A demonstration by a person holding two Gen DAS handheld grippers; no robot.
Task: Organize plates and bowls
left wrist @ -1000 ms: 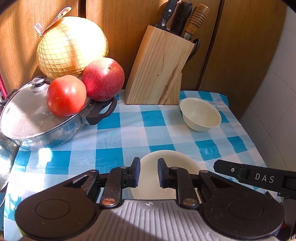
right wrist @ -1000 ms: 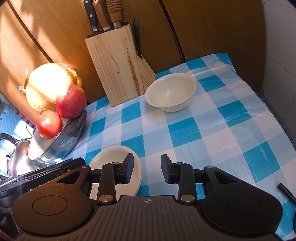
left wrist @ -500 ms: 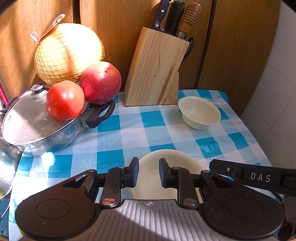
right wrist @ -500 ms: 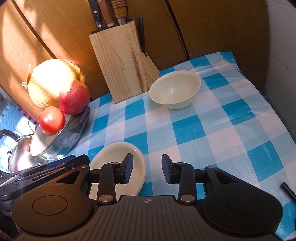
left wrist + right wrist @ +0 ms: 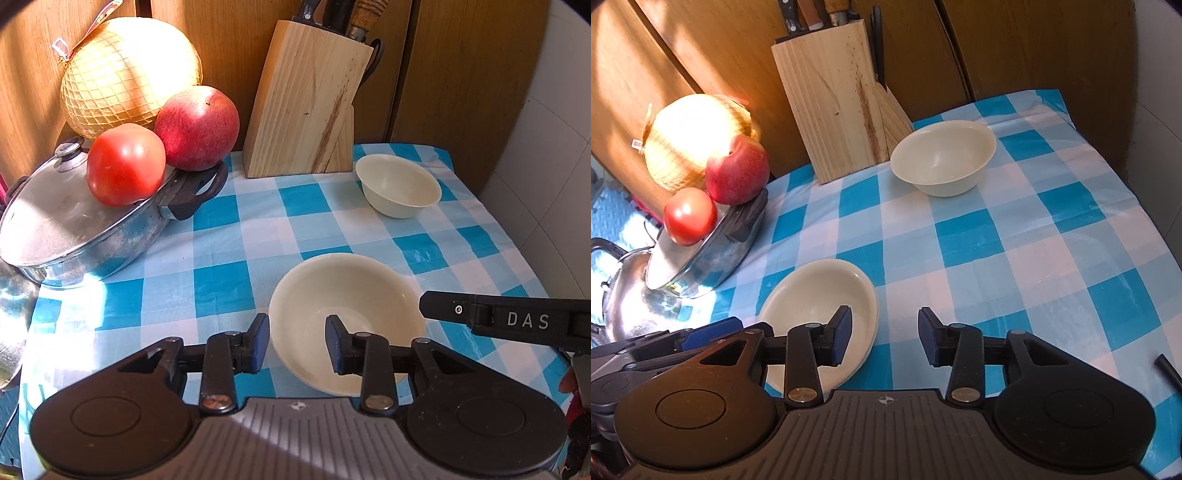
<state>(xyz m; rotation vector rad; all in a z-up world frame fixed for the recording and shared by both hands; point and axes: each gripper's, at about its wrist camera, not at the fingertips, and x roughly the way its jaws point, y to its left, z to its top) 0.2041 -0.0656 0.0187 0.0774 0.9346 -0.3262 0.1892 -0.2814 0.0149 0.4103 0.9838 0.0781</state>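
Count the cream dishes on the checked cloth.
2. A small bowl sits beside the knife block; a shallow plate lies just ahead of the open left claw. No others visible.

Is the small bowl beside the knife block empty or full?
Empty: the small bowl stands upright, with only its bare cream inside showing in both views.

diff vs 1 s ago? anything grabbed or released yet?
Nothing grabbed or released. The left gripper opened wider and now straddles the near rim of the shallow cream plate. The right gripper also opened wider, over the checked tablecloth. The plate, the cream bowl and the wooden knife block stayed put.
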